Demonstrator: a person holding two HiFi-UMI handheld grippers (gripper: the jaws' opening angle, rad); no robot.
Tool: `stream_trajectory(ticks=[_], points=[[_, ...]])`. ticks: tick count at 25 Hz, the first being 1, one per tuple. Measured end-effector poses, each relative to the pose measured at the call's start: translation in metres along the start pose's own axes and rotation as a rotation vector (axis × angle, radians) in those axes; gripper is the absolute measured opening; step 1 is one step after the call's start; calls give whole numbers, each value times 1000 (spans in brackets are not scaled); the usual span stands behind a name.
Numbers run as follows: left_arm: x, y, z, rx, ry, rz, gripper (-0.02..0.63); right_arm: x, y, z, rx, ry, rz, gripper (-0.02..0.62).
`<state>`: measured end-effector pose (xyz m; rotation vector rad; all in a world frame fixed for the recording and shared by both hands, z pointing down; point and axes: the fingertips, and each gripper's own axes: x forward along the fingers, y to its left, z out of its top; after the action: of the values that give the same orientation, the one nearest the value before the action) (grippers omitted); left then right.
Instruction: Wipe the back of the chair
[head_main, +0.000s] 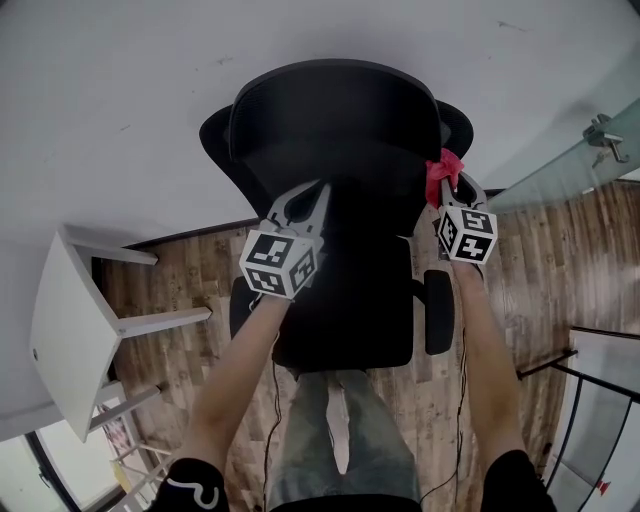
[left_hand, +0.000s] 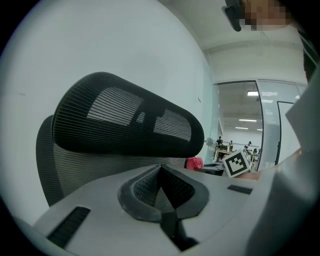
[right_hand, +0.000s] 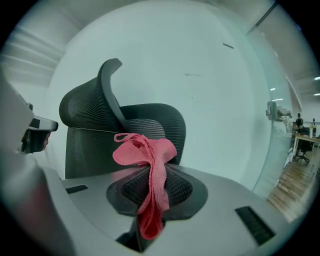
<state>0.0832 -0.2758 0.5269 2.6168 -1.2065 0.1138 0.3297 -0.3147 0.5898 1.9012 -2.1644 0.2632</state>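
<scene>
Currently: the right tool (head_main: 449, 188) is clamped on a pink cloth (right_hand: 150, 150). A bunched end sticks out past the jaw tips, and a tail hangs back between the pads. The left tool (head_main: 306, 203) has its jaws pressed together with nothing between them. It is held out in front of the middle of the backrest (head_main: 340, 150).

Position of work: the chair (head_main: 345, 300) stands facing the person, its back to a pale wall (head_main: 120, 90). In the head view the cloth sits at the right-hand upper corner of the backrest, level with the headrest (left_hand: 125, 120). Whether it is in contact with the mesh cannot be told.

Key relation: from the right tool, nearly the whole backrest lies to its left. The top edge runs left–right across the view. The right hand is the nearer one and holds the cloth.

Judgement: wiping is about to start or only just begun. The stroke likely needs to run leftward along the top, then downward. Risk: the loose cloth tail could snag on the mesh.
</scene>
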Motion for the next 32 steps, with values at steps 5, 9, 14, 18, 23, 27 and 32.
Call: stream_trajectory(ticks=[5,9,14,18,23,27,32], points=[[14,-15,-6,15,16,-6,20,-13,-34,-6,23,-5,-33,83],[18,-21,-7,25,16,-3,20,-25,-41,-8,31,-25,-32,83],[8,-17,-15,23,26,3,20,-30,-19,-12,45,-42,1,84],[-11,2,-24,37,45,6,20,-23,23,-14,44,-48,43,83],[-51,48,-24,24,47,48,20,-11,101,-13,37,-39,126,83],[-87,87,-23,17,44,78,20,-2,172,-8,16,-31,198,83],[-132,141,-29,-2,46,118,20,17,261,-4,-7,-24,284,83]])
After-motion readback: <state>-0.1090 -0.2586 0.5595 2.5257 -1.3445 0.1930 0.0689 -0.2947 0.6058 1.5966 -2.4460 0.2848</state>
